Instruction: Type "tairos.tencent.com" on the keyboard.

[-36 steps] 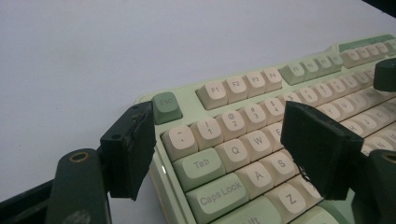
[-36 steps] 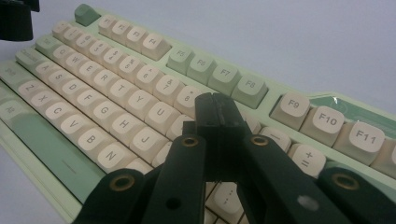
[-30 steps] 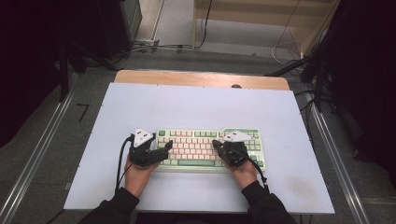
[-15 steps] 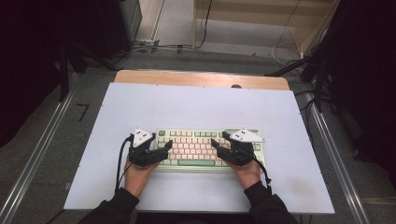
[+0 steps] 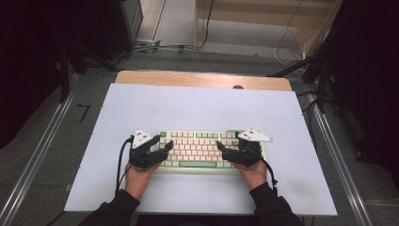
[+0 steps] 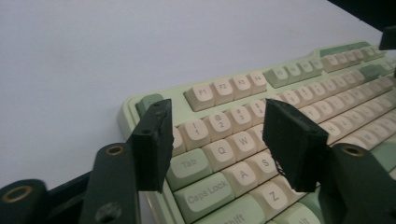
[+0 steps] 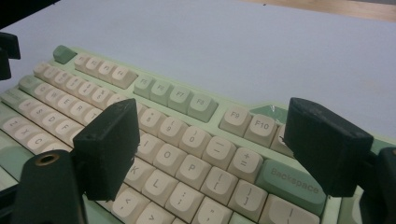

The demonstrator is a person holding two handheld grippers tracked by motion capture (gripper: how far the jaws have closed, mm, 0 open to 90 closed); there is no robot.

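Keyboard [image 5: 197,149] ends under both grippers, apparently untouched; table [image 5: 197,108] open beyond

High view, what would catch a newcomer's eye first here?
A pale green keyboard with cream keys lies near the front edge of the white table. A black hand-held gripper sits over each end of it, left and right, both with jaws open and nothing between them.
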